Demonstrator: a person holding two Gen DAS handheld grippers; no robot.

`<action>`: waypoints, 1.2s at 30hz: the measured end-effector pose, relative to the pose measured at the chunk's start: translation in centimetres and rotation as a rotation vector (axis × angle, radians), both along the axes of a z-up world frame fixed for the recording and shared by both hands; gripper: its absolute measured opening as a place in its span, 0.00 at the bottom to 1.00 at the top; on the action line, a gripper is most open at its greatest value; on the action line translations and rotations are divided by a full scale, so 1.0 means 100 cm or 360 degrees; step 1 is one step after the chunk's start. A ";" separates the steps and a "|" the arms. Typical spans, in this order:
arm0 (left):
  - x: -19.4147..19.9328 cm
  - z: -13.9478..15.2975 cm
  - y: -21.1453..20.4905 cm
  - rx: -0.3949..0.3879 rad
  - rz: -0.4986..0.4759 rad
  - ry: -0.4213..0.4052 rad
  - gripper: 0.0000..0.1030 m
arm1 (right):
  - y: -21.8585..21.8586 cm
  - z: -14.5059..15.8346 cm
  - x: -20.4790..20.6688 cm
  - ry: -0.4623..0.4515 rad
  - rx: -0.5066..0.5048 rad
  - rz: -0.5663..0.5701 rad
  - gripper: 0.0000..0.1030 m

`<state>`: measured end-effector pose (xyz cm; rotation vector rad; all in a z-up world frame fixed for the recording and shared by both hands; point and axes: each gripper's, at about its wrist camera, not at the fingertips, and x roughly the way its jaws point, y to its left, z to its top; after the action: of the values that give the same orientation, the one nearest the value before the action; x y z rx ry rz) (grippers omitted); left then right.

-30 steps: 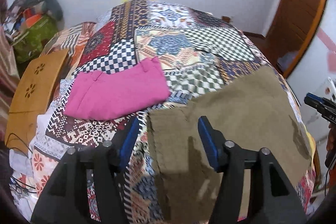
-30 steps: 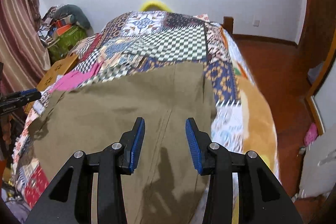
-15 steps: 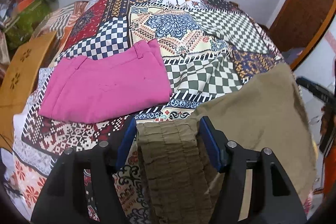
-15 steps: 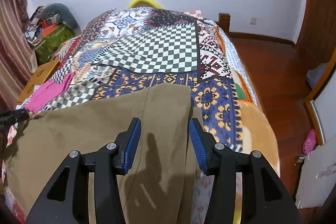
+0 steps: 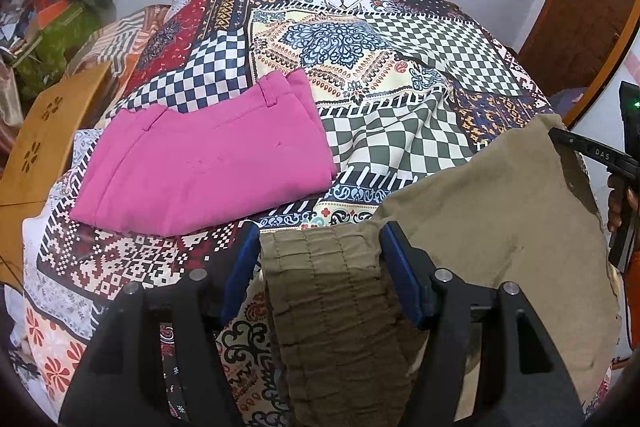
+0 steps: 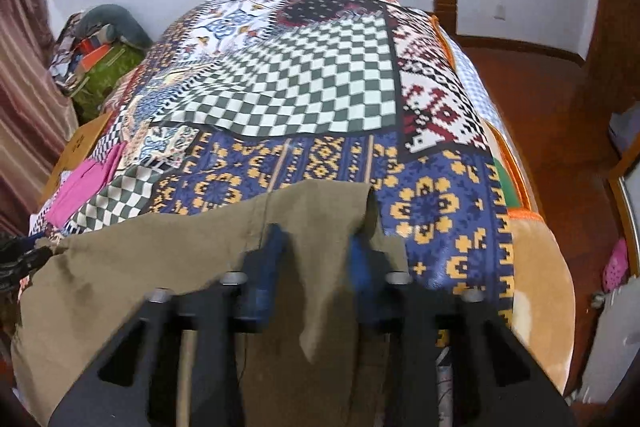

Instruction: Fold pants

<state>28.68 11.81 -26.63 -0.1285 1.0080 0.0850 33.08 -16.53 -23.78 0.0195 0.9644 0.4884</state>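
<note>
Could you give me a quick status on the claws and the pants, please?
Left claw open astride the olive pants' waistband. Right claw closing on the far end, blurred. Pink pants folded alongside, not in the way.

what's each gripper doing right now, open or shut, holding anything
Left gripper: open, the gathered waistband of the olive pants lies between its fingers, not clamped.
Right gripper: blurred; it reads as shut on a fold of the olive pants.
</note>
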 end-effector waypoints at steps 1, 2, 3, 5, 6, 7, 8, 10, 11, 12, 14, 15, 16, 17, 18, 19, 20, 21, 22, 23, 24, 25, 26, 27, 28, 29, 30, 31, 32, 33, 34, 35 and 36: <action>-0.001 0.000 -0.001 0.0012 0.0000 -0.0003 0.59 | 0.001 0.000 -0.001 -0.0015 -0.0007 0.0011 0.08; -0.002 0.001 -0.002 0.0026 0.0002 -0.0008 0.59 | 0.002 0.001 -0.003 -0.0044 -0.0021 0.0015 0.08; -0.003 0.002 -0.002 0.0039 0.0004 -0.0018 0.58 | 0.003 0.002 -0.005 -0.0072 -0.0054 0.0018 0.07; -0.004 0.003 -0.003 0.0062 0.0011 -0.0029 0.56 | 0.006 0.004 -0.010 -0.0130 -0.0108 0.0028 0.06; -0.005 0.004 -0.004 0.0067 0.0012 -0.0035 0.55 | 0.007 0.006 -0.012 -0.0168 -0.0138 0.0025 0.05; -0.005 0.004 -0.004 0.0074 0.0012 -0.0038 0.55 | 0.008 0.007 -0.015 -0.0201 -0.0165 0.0028 0.05; -0.007 0.005 -0.005 0.0084 0.0013 -0.0044 0.55 | 0.009 0.010 -0.018 -0.0229 -0.0187 0.0032 0.05; -0.009 0.007 -0.006 0.0106 0.0013 -0.0056 0.54 | 0.010 0.013 -0.022 -0.0265 -0.0221 0.0032 0.04; -0.010 0.008 -0.008 0.0121 0.0011 -0.0064 0.54 | 0.009 0.014 -0.024 -0.0267 -0.0226 0.0032 0.04; -0.011 0.009 -0.009 0.0132 0.0008 -0.0068 0.54 | 0.008 0.015 -0.026 -0.0270 -0.0237 0.0032 0.04; -0.011 0.009 -0.010 0.0154 -0.0001 -0.0072 0.54 | 0.004 0.013 -0.027 -0.0282 -0.0257 0.0026 0.04; -0.009 0.007 -0.009 0.0154 -0.0005 -0.0058 0.54 | 0.002 0.011 -0.025 -0.0278 -0.0275 0.0018 0.04; -0.007 0.006 -0.008 0.0150 -0.0007 -0.0046 0.54 | 0.001 0.008 -0.023 -0.0259 -0.0277 0.0015 0.04; -0.004 0.004 -0.007 0.0150 -0.0011 -0.0032 0.54 | -0.001 0.003 -0.018 -0.0210 -0.0261 0.0008 0.04; -0.003 0.003 -0.006 0.0144 -0.0016 -0.0018 0.55 | -0.003 0.001 -0.016 -0.0173 -0.0243 0.0006 0.04; -0.003 0.003 -0.006 0.0142 -0.0018 -0.0014 0.55 | -0.004 -0.001 -0.013 -0.0142 -0.0228 -0.0001 0.05; -0.005 0.006 -0.006 0.0142 -0.0018 -0.0021 0.55 | -0.005 -0.001 -0.012 -0.0121 -0.0218 -0.0012 0.05; -0.008 0.010 -0.006 0.0145 -0.0016 -0.0030 0.56 | -0.005 0.000 -0.012 -0.0113 -0.0214 -0.0015 0.06; -0.010 0.014 -0.006 0.0144 -0.0017 -0.0036 0.56 | -0.007 0.003 -0.012 -0.0112 -0.0204 -0.0023 0.08; -0.013 0.018 -0.006 0.0142 -0.0014 -0.0042 0.56 | -0.010 0.008 -0.012 -0.0113 -0.0187 -0.0038 0.11; -0.017 0.026 -0.005 0.0151 -0.0003 -0.0065 0.56 | -0.011 0.012 -0.014 -0.0117 -0.0191 -0.0050 0.13; -0.021 0.033 -0.005 0.0170 0.0006 -0.0089 0.56 | -0.012 0.017 -0.016 -0.0126 -0.0198 -0.0052 0.14; -0.024 0.040 -0.005 0.0177 0.0005 -0.0113 0.56 | -0.012 0.021 -0.018 -0.0137 -0.0198 -0.0047 0.15; -0.026 0.045 -0.006 0.0171 -0.0001 -0.0130 0.56 | -0.013 0.027 -0.020 -0.0151 -0.0186 -0.0038 0.17; -0.028 0.054 -0.006 0.0149 -0.0013 -0.0163 0.56 | -0.011 0.033 -0.023 -0.0166 -0.0164 -0.0022 0.22; -0.029 0.058 -0.007 0.0137 -0.0022 -0.0178 0.56 | -0.009 0.038 -0.025 -0.0179 -0.0143 -0.0006 0.27; -0.028 0.063 -0.011 0.0116 -0.0049 -0.0199 0.56 | -0.005 0.043 -0.030 -0.0204 -0.0115 0.0024 0.38; -0.026 0.064 -0.014 0.0098 -0.0068 -0.0207 0.56 | -0.001 0.047 -0.032 -0.0225 -0.0099 0.0051 0.44; -0.023 0.064 -0.018 0.0067 -0.0094 -0.0202 0.56 | 0.004 0.048 -0.033 -0.0238 -0.0093 0.0076 0.45; -0.021 0.062 -0.020 0.0046 -0.0107 -0.0193 0.56 | 0.011 0.048 -0.035 -0.0232 -0.0090 0.0108 0.45; -0.017 0.058 -0.024 0.0005 -0.0124 -0.0168 0.56 | 0.017 0.045 -0.035 -0.0213 -0.0086 0.0138 0.45; -0.013 0.053 -0.027 -0.0032 -0.0137 -0.0142 0.56 | 0.024 0.041 -0.033 -0.0180 -0.0080 0.0165 0.45; -0.008 0.043 -0.031 -0.0088 -0.0169 -0.0083 0.56 | 0.031 0.034 -0.030 -0.0134 -0.0084 0.0189 0.45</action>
<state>27.86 8.74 -22.28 -0.1270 0.9638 -0.0428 30.08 -13.40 -20.39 -0.1058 0.8990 0.5687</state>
